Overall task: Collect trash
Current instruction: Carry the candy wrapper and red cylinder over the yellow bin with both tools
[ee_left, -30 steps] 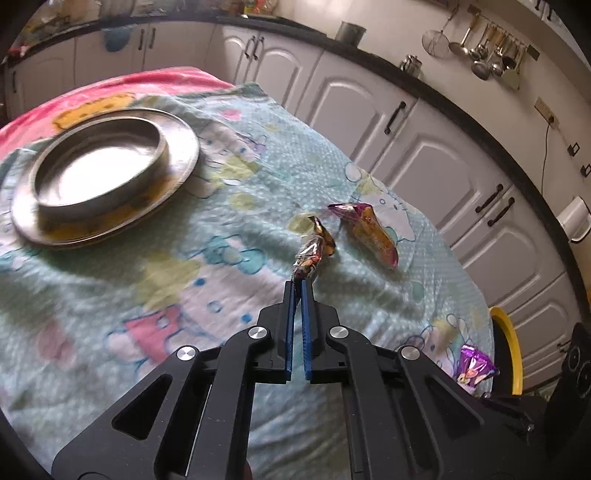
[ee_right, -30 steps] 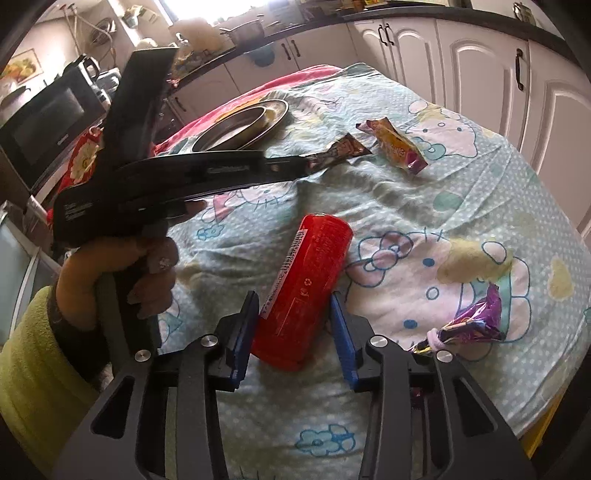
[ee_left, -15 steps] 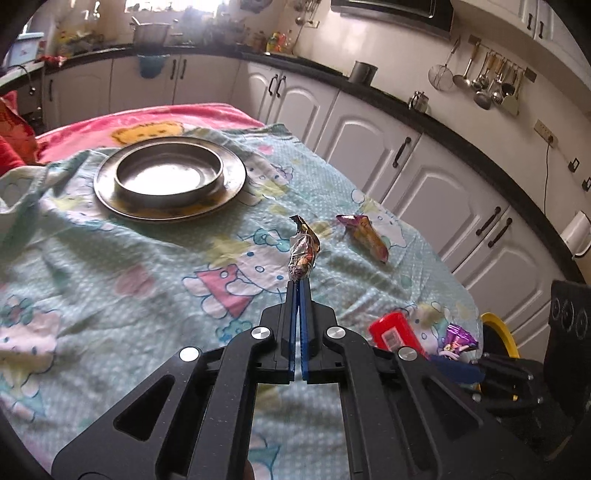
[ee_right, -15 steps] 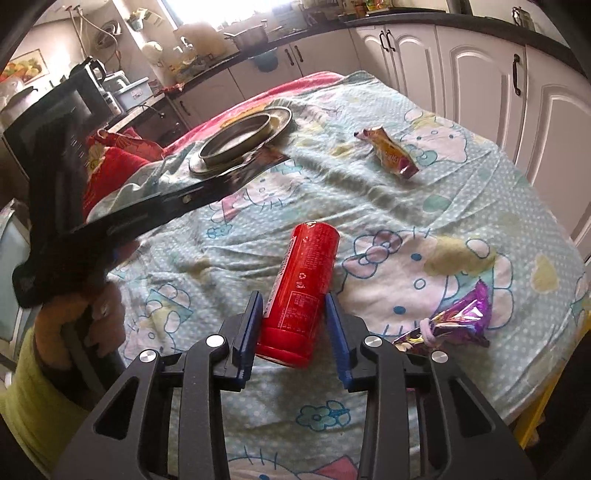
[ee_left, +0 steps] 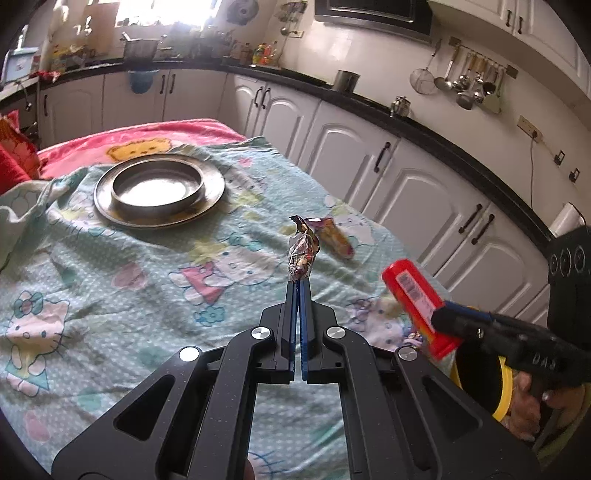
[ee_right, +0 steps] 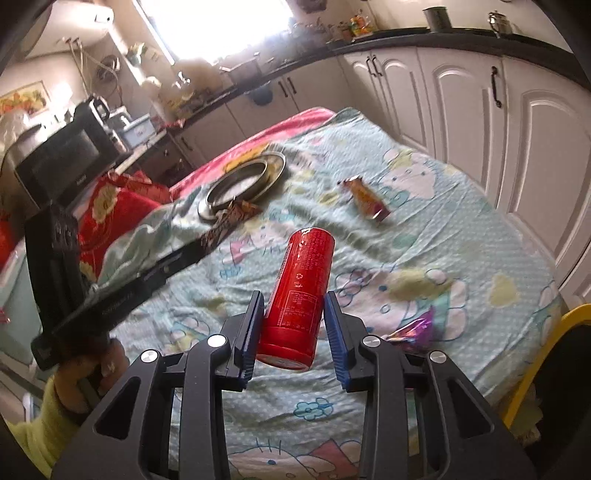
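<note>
Both pieces of trash have left the cloth since a second ago: the left hand-held gripper [ee_left: 298, 286] is clenched on a crumpled foil wrapper [ee_left: 302, 254], the right hand-held gripper [ee_right: 291, 328] grasps a red can [ee_right: 299, 295], both lifted clear. That probably leaves carrying them off. On the cartoon-print sheet [ee_right: 461, 229] remain a purple wrapper [ee_right: 415, 330], an orange wrapper [ee_right: 365, 199], a steel plate [ee_left: 159, 190]; white cabinets [ee_left: 417, 192] stand beyond.

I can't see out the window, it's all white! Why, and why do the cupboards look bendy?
Right wrist view: the window is blown out by daylight, and the other tongs look smeared. Left wrist view: the fisheye lens curves the cupboards, and glare whitens the steel plate.
</note>
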Motion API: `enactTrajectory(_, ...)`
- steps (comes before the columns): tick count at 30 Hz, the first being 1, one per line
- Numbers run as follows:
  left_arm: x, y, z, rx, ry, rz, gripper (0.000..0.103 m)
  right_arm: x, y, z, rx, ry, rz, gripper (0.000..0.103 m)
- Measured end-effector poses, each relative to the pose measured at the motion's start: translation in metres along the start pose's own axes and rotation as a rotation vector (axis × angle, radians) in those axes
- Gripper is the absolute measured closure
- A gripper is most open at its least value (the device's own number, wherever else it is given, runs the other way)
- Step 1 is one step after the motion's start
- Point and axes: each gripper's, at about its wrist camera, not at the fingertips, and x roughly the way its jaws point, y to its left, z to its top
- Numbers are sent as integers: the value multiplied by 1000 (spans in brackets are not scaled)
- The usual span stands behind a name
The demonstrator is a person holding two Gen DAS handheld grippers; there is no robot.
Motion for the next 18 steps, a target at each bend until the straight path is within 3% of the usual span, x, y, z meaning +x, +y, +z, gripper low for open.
enactTrajectory(6, -3, -26, 2, 45, -5, -44, 103, -26, -18, 8, 33, -58, -24, 71)
enactTrajectory(18, 4, -86, 0, 136, 2, -141, 103, -86, -79, -1, 142, -153, -159, 72)
